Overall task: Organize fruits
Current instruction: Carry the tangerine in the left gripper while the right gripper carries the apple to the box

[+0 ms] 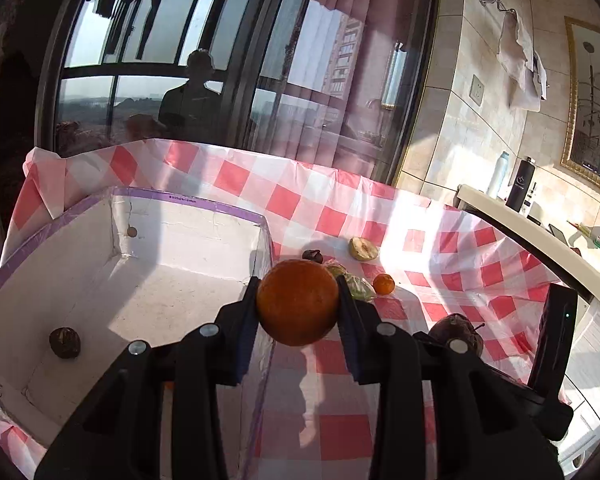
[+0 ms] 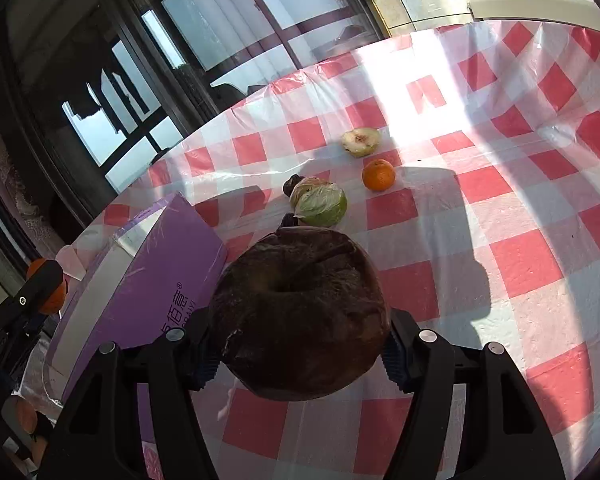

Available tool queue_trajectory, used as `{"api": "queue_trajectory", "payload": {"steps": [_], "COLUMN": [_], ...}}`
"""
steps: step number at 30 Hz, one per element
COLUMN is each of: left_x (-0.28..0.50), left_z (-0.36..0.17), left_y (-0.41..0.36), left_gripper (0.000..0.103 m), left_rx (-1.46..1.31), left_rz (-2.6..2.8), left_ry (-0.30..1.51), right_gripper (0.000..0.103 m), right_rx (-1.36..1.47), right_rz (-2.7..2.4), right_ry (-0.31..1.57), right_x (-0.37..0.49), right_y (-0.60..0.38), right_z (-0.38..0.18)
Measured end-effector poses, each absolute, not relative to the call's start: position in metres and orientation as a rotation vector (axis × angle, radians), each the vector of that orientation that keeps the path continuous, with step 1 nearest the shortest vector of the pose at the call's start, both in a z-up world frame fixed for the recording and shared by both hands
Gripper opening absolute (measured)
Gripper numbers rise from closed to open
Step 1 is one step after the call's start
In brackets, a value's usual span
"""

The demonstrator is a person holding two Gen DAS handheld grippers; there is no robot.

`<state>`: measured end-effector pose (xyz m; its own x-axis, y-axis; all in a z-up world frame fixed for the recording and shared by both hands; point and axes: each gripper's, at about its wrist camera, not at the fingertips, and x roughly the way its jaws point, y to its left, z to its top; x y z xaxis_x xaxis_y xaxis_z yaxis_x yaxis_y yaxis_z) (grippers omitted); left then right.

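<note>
my left gripper is clamped on an orange, held just right of the box. my right gripper pinches a dark fruit right of the box, with a cabbage, a tangerine and a cut fruit on the cloth beyond.

Left wrist view: set close behind the left gripper, angled down over the box toward the table's far edge and window. Right wrist view: set close behind the right gripper, aimed down across the tablecloth. Shared: small orange, halved fruit, box.
</note>
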<state>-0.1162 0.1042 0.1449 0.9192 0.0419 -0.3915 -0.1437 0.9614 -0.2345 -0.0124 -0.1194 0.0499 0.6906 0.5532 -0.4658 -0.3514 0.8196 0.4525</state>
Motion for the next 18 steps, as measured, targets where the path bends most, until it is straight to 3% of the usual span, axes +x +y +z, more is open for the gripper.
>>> {"api": "queue_trajectory", "payload": {"steps": [11,18], "left_x": [-0.132,-0.106], "left_z": [0.14,0.125], "left_y": [0.231,0.251], "left_gripper": [0.037,0.037], "left_rx": [-0.307,-0.242], "left_rz": [0.388,0.375], "left_ry": [0.425,0.636], "right_gripper": [0.064,0.063], "right_rx": [0.143,-0.3], "right_rz": [0.823,0.839], "right_ry": [0.538,0.658], "right_x": [-0.039,-0.029], "right_y": [0.018,0.11], "right_z": [0.104,0.098]}}
